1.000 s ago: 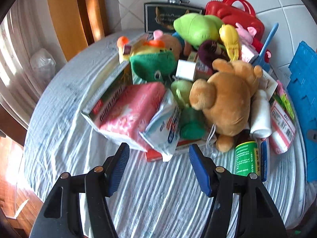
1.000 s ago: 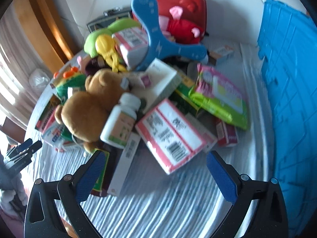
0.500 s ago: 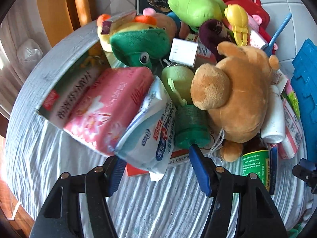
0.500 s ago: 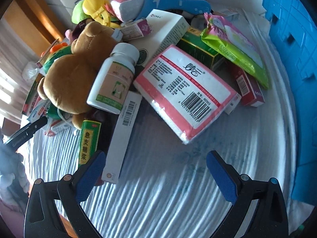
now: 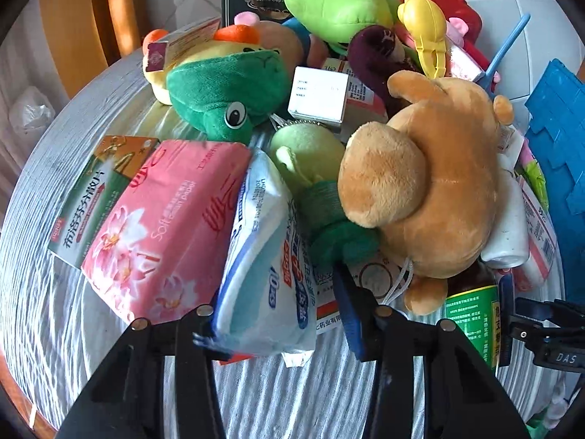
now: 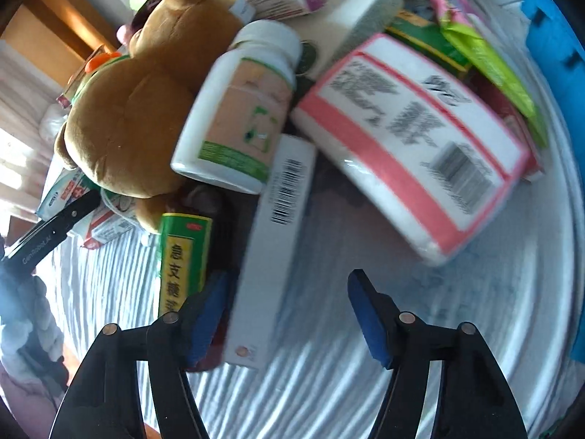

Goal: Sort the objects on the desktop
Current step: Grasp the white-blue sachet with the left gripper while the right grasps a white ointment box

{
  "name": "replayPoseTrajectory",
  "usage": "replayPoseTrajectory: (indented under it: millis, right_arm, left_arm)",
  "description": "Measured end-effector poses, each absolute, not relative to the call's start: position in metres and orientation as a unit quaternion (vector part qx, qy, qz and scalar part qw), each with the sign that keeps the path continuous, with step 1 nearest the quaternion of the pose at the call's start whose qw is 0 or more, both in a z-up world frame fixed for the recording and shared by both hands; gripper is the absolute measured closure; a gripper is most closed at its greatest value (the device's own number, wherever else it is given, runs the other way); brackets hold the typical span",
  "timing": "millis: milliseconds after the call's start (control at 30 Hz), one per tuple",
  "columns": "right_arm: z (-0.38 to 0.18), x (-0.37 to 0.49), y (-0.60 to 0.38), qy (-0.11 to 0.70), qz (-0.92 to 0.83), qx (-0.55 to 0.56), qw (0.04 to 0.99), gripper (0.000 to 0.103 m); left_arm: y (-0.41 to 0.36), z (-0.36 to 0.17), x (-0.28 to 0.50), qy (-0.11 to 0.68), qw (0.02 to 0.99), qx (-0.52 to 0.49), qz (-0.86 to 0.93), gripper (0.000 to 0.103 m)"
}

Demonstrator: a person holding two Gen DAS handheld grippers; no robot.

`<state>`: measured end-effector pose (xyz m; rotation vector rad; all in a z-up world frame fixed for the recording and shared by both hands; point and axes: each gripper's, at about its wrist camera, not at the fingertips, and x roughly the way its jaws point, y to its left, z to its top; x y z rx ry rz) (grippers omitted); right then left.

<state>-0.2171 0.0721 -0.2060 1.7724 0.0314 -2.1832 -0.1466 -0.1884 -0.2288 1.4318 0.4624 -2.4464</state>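
- The soft blue-and-white plastic packet [image 5: 263, 256] lay at the near edge of the heap, its long axis running from the tongs up and away into the pile, one short sealed end toward the camera.
- The left tongs [image 5: 281, 311] had just been closing and straddled that near end; whether both pads pressed it could not be told.
- A pink flower-printed tissue pack [image 5: 164, 226] lay just left of the packet, touching it.
- The long white cardboard box with a barcode [image 6: 274, 248] lay on the striped white-clothed counter [image 6: 329, 384], its long axis pointing from the tongs into the pile.
- The right tongs [image 6: 289, 314] had just been closing around the box's near end, the right pad still apart from it.
- A brown plush bear [image 6: 131, 120] and a white pill bottle [image 6: 237, 109] lay beyond.
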Motion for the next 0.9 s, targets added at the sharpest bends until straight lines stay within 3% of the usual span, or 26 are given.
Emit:
replayPoseTrajectory:
  millis: [33, 67, 133, 400, 700, 800, 900]
  right_arm:
    - [-0.207, -0.218, 0.069, 0.011, -0.765, 0.622, 0.165, 0.044]
    - [-0.210, -0.218, 0.066, 0.014, -0.763, 0.624, 0.168, 0.047]
    - [-0.211, -0.217, 0.062, 0.021, -0.763, 0.623, 0.169, 0.065]
    - [-0.193, -0.198, 0.074, 0.040, -0.771, 0.612, 0.173, 0.077]
    - [-0.176, -0.166, 0.080, 0.141, -0.783, 0.585, 0.160, 0.077]
    - [-0.177, -0.170, 0.082, 0.125, -0.781, 0.589, 0.166, 0.073]
    - [-0.185, -0.182, 0.086, 0.088, -0.770, 0.607, 0.174, 0.057]
  left_arm:
    - [-0.188, -0.230, -0.149, 0.164, 0.132, 0.496, -0.842, 0.063]
    - [-0.187, -0.230, -0.150, 0.163, 0.131, 0.496, -0.843, 0.077]
    - [-0.186, -0.226, -0.145, 0.152, 0.140, 0.492, -0.846, 0.078]
    - [-0.175, -0.208, -0.110, 0.144, 0.170, 0.472, -0.853, 0.084]
    - [-0.141, -0.210, -0.087, 0.095, 0.180, 0.482, -0.852, 0.084]
    - [-0.135, -0.227, -0.083, 0.107, 0.170, 0.504, -0.840, 0.084]
    - [-0.129, -0.234, -0.089, 0.086, 0.178, 0.504, -0.841, 0.083]
